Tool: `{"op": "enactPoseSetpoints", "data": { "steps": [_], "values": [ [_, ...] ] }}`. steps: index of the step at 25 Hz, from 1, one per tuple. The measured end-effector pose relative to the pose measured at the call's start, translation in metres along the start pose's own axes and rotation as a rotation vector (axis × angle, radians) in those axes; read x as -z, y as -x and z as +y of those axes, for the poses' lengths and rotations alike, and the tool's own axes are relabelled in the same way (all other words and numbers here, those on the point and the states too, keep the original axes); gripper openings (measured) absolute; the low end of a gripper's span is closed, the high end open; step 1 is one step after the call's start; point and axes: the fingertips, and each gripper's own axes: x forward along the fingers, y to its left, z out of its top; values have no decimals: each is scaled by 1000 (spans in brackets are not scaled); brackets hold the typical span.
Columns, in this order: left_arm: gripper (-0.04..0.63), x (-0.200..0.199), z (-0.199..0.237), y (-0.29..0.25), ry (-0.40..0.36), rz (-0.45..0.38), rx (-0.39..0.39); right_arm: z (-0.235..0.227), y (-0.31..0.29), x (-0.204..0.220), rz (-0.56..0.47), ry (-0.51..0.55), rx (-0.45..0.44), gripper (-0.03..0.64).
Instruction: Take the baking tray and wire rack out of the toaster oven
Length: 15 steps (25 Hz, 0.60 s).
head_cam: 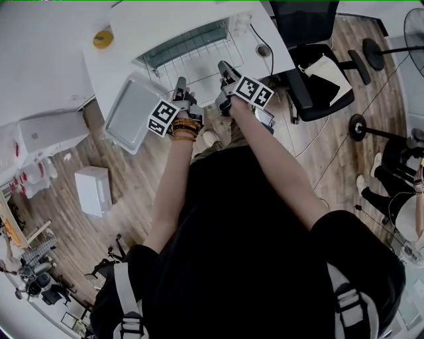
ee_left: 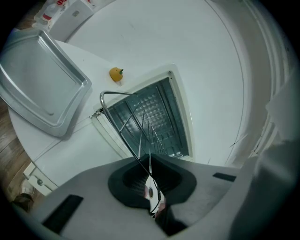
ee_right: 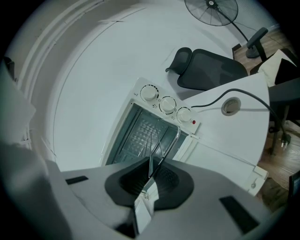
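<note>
Wire rack (head_cam: 199,63): hung just in front of the toaster oven (ee_right: 159,99), carried by its near edge, far edge up at the oven's open mouth; could not tell whether that far edge still sat inside. Was pinched on its left part by the left gripper (head_cam: 180,82), jaws closed tight on the thin near wire, and on its right part by the right gripper (head_cam: 224,67), jaws likewise clamped on that wire. Showed in both gripper views as thin rods running from between the jaws towards the oven's grey interior.

Baking tray (ee_left: 40,79): lay already out, hollow side up, on the white table (ee_right: 234,136) to the left of the oven, apart from the rack, its near part reaching past the table's edge over the wooden floor (head_cam: 311,165).

Small yellow object (ee_left: 116,74): sat on the table between tray and oven, on the far side.

Black cable (ee_right: 220,96): ran across the table right of the oven, beside a round grommet (ee_right: 229,106).

Black office chair (ee_right: 206,70): stood right of the table, with a standing fan (ee_right: 211,11) farther off.
</note>
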Motion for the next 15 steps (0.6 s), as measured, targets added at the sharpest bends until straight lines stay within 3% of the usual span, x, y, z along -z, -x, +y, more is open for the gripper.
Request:
{"op": "enactPoseSetpoints", "data": {
  "steps": [15],
  "values": [
    [26,14,-7,33,46,37,26,13,39,10,-63,-9,-13,38]
  ]
}}
